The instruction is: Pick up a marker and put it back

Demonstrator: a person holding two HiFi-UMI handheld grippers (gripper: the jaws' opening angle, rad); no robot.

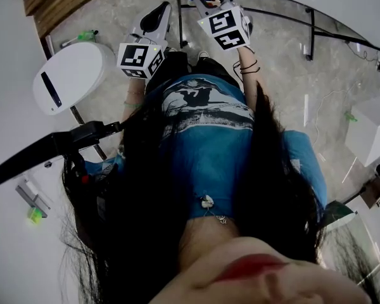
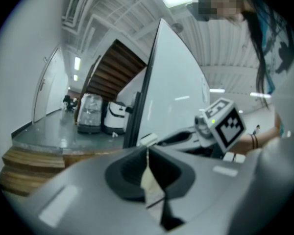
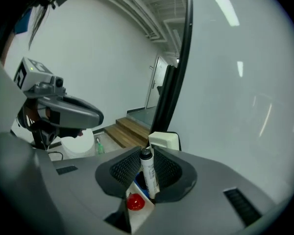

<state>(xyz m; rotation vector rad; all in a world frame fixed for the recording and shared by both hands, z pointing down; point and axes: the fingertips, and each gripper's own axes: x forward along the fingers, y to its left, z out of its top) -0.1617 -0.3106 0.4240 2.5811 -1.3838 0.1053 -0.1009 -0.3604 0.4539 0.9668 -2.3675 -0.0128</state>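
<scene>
The right gripper [image 3: 146,156] clasps a marker [image 3: 149,176], seemingly over its holder [image 3: 139,210] at six o'clock. Putting back remains. The left gripper [image 2: 147,153] is clenched, empty.

Left tongs [image 2: 146,150] closed, right tongs [image 3: 147,153] clamping

White marker [image 3: 149,175] barrel with dark print and grey cap, red round cap [image 3: 135,201], blue item [image 3: 139,183], grey right gripper [image 3: 147,151] body, black ribbed pads [image 3: 126,167], black-and-white square-patterned cubes [image 1: 140,58], blue shirt [image 1: 209,138] with dark graphic, brown wooden steps [image 3: 130,131].
</scene>
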